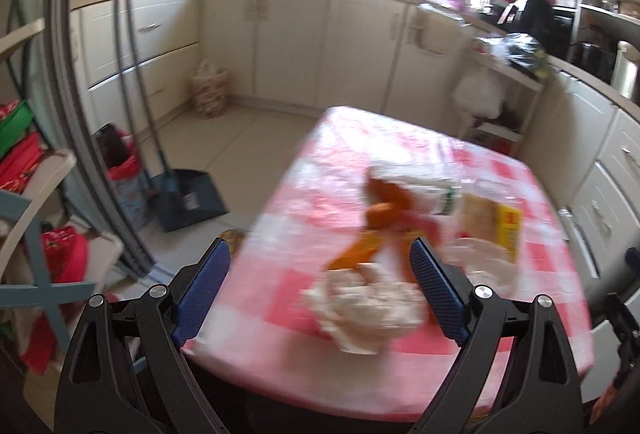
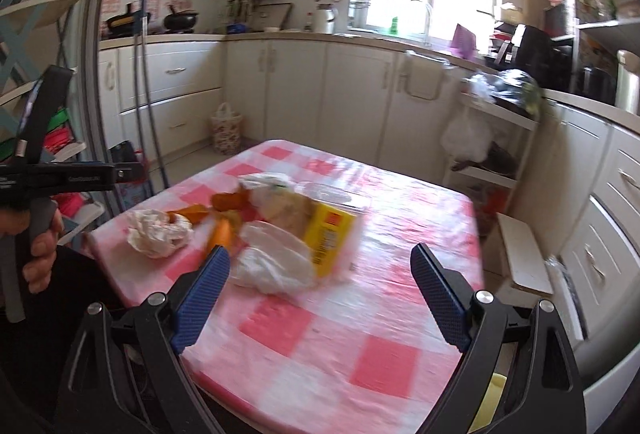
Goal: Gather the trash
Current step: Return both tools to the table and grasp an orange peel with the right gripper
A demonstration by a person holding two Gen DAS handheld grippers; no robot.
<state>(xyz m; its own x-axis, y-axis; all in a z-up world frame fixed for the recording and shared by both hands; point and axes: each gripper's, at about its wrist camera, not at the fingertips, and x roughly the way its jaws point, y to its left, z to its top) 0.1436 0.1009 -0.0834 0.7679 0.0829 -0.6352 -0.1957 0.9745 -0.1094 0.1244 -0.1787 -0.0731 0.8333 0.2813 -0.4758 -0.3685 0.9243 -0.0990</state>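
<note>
A heap of trash lies on a table with a pink-and-white checked cloth (image 2: 360, 314). It holds a crumpled white tissue (image 1: 364, 308) (image 2: 158, 232), orange peels (image 1: 384, 202) (image 2: 224, 212), a yellow box (image 1: 508, 230) (image 2: 330, 238), a white plastic bag (image 2: 276, 258) and a clear plastic container (image 2: 332, 196). My left gripper (image 1: 320, 258) is open and empty, above the near table edge with the tissue between its fingers in view. My right gripper (image 2: 320, 266) is open and empty, above the table just short of the plastic bag. The left gripper's body shows in the right wrist view at far left.
A dustpan (image 1: 192, 200) and broom stand on the floor left of the table. A wicker basket (image 2: 226, 132) sits by the white cabinets. A shelf rack (image 1: 24, 194) with red items stands at left. A cart (image 2: 496, 138) with bags is at right.
</note>
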